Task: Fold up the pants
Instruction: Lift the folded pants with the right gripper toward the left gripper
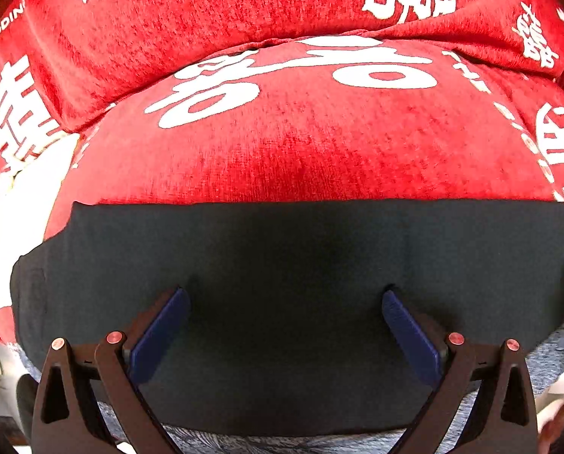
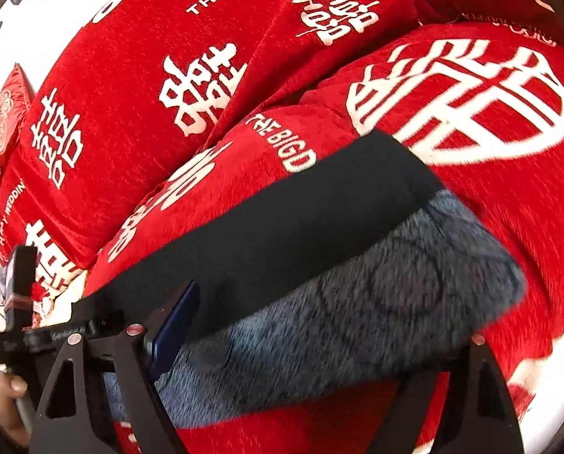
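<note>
Pants (image 1: 300, 302), dark w/ grey fuzzy lining showing at near edge, spread flat on red bedcover (image 1: 282, 151) w/ white lettering; far hem straight across mid-frame in left wrist view. Left gripper (image 1: 285, 325) over dark cloth, jaws wide apart, blue pads (image 1: 160, 336) above fabric, nothing pinched between. Red pillow (image 1: 206, 11) beyond pants, against bedcover's far side. Grey lining strip at pants' near edge, under gripper base.

Right wrist view: pants (image 2: 282, 227) as folded band running diagonally across bedcover (image 2: 508, 208), dark layer on far side, grey fuzzy layer (image 2: 357, 310) on near side. Right gripper (image 2: 319, 340) straddling grey layer, jaws apart; left blue pad (image 2: 176, 325) at dark/grey boundary, right finger's pad hidden behind cloth, so pressing or not: can't tell. Other gripper's body (image 2: 20, 295) at pants' left end, w/ a hand (image 2: 5, 408) below it. Pillows (image 2: 149, 94) beyond pants.
</note>
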